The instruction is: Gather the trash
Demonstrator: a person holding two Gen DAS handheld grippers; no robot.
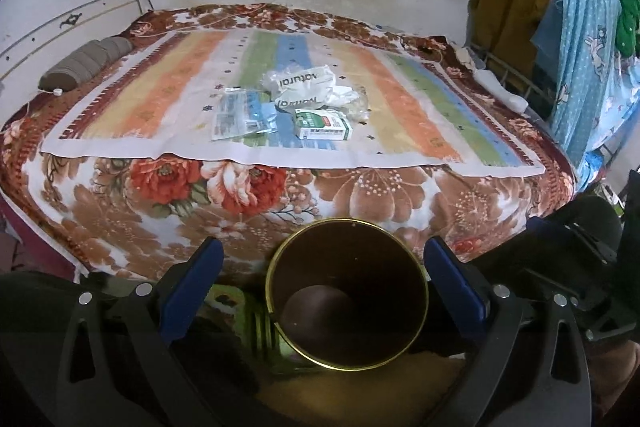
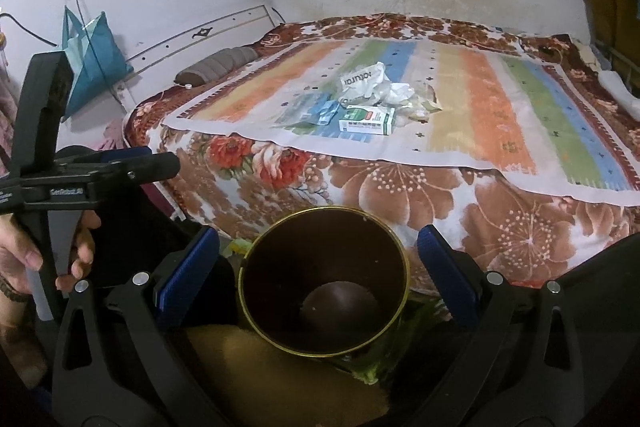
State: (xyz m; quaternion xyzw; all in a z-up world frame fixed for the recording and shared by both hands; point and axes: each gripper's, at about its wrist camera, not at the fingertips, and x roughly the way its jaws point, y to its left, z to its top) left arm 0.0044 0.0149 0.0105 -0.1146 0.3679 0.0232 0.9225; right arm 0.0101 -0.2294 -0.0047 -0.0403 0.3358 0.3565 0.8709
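Observation:
A pile of trash lies mid-bed on a striped cloth (image 1: 400, 107): a crumpled white "Natural" bag (image 1: 304, 85) (image 2: 362, 83), a green-and-white carton (image 1: 323, 124) (image 2: 367, 121), clear plastic wrappers (image 1: 240, 113) (image 2: 308, 109) and crumpled tissue (image 1: 352, 101) (image 2: 404, 95). A dark round bin with a gold rim (image 1: 347, 293) (image 2: 324, 283) stands on the floor at the bed's near edge, and nothing shows inside it. My left gripper (image 1: 325, 259) is open above the bin. My right gripper (image 2: 318, 247) is open too, over the same bin. Neither holds anything.
The bed carries a floral blanket (image 1: 360, 195) (image 2: 440, 195) and a grey pillow (image 1: 86, 61) (image 2: 218, 69) at the left. Clothes (image 1: 580, 47) hang on the right. A teal bag (image 2: 94, 55) hangs by the wall. A hand (image 2: 60, 259) holds the other gripper's handle at left.

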